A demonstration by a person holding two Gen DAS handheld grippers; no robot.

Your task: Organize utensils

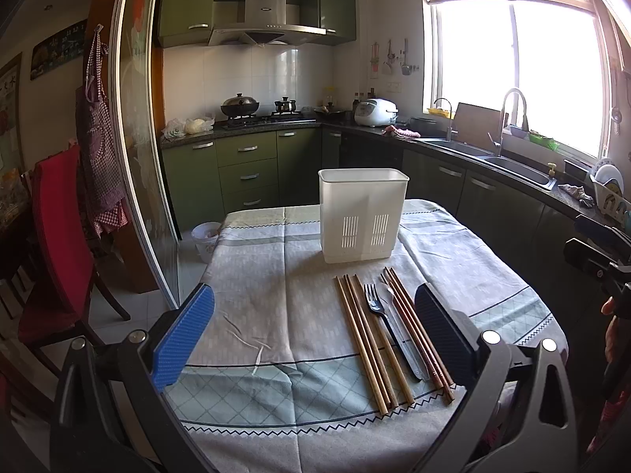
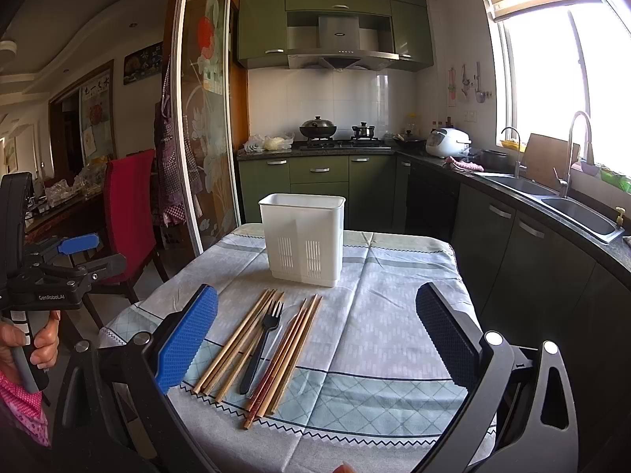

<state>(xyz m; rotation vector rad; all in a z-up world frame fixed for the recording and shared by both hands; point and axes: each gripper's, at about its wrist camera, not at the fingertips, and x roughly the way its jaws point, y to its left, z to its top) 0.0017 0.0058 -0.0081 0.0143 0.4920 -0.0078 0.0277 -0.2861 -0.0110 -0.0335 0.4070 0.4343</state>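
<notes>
Ahead of both spread, empty grippers (image 1: 315, 335) (image 2: 317, 339): utensils (image 1: 394, 335) on tablecloth (image 1: 256, 295).

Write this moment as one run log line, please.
left gripper open | right gripper open | chopsticks, fork on table | holder upright

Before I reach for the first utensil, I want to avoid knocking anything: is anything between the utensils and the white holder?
Nothing visible. Only bare tablecloth lies between the chopsticks, black fork and the white holder. Both grippers, left and right, hang open above the table.
</notes>
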